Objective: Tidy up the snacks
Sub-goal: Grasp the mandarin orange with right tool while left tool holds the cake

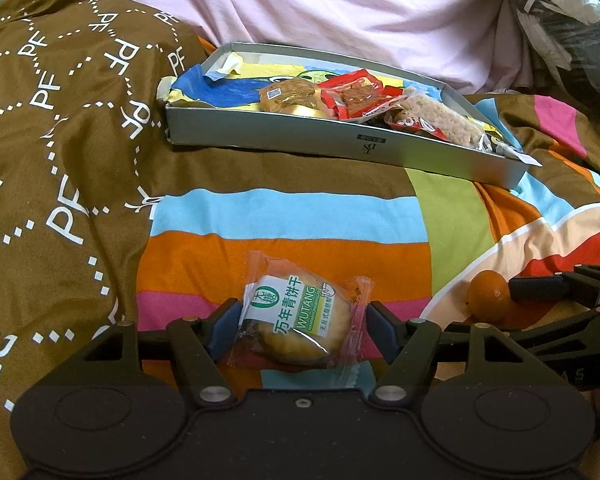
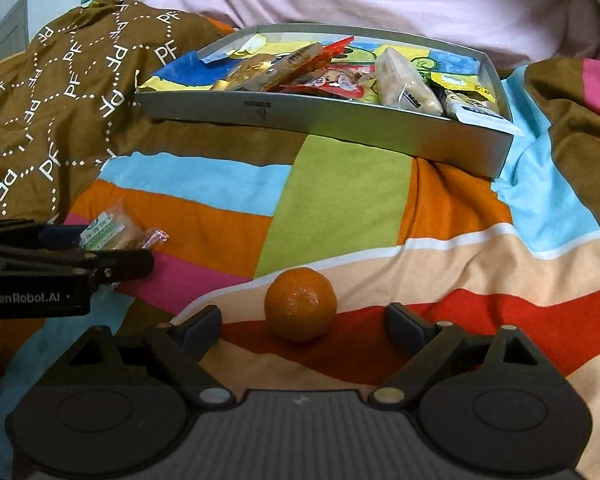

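Your grippers work over a striped quilt [image 2: 340,184]; a brown "PF" cover [image 1: 60,128] is bunched ahead-left of the left gripper, and pink fabric [image 1: 300,4] lies beyond everything.

Grey tray [image 1: 340,142]: straight ahead of both grippers, well apart from either, resting tilted on the quilt. It already holds several wrapped snacks: a red packet [image 1: 360,96], a pale rice bar [image 2: 404,80], others I can't tell apart.

Left gripper [image 1: 302,320]: jaws at middling width, a wrapped pastry [image 1: 296,320] between them. The wrapper's crimped ends touch both pads [image 1: 384,328]. Whether you're truly squeezing or just bracketing it, the view doesn't settle; it reads as a light hold on the wrapper. The pastry lies low over the quilt, and I can't say if it's lifted.

Right gripper [image 2: 302,328]: jaws wide, clear gaps either side of the orange [image 2: 300,308], which sits on the quilt centred between and slightly ahead of the fingertips. No contact.

From your left wrist view, the orange shows to the right, just beside the right gripper's finger.
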Available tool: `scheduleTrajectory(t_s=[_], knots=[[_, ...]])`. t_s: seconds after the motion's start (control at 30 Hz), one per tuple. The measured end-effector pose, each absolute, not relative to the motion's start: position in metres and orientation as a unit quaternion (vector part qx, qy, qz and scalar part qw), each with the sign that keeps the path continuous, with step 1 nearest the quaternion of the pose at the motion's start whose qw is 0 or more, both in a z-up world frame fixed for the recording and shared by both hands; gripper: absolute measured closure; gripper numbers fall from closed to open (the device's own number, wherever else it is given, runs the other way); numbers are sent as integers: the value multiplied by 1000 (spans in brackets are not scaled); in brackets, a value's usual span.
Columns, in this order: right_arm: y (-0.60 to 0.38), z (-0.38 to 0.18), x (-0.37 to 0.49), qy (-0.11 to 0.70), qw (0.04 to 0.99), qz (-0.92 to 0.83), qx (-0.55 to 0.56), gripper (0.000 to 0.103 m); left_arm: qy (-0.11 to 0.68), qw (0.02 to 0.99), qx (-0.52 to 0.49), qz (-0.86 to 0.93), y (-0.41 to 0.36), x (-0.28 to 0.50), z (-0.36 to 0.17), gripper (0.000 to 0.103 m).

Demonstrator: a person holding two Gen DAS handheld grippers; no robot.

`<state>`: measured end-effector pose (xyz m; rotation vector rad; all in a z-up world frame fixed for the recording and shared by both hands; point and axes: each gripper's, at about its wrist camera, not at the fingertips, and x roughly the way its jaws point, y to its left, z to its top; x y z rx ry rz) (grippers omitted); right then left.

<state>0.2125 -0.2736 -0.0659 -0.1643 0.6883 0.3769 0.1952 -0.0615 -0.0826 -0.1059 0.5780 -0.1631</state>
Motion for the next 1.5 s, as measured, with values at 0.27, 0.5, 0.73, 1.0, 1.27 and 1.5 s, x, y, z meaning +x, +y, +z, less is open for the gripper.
scheduleTrajectory(t_s=[0.27, 0.5, 0.73, 1.0, 1.27, 1.5], knots=[[-268, -67, 210, 333, 919, 192, -84, 20, 284, 954, -51, -80, -62, 195, -83, 32], [-262, -67, 207, 330, 922, 179, -94, 27, 285, 954, -50, -80, -62, 195, -83, 32], [-254, -66, 204, 328, 919, 182, -119, 38, 284, 954, -48, -80, -63, 196, -84, 32], [-251, -66, 202, 325, 917, 194, -125, 51, 284, 955, -40, -79, -64, 196, -85, 32], [-252, -67, 202, 317, 919, 198, -122, 62, 284, 955, -38, -79, -63, 197, -85, 32], [-250, -68, 202, 311, 922, 195, -125, 65, 284, 955, -26, -77, -66, 197, -86, 32]])
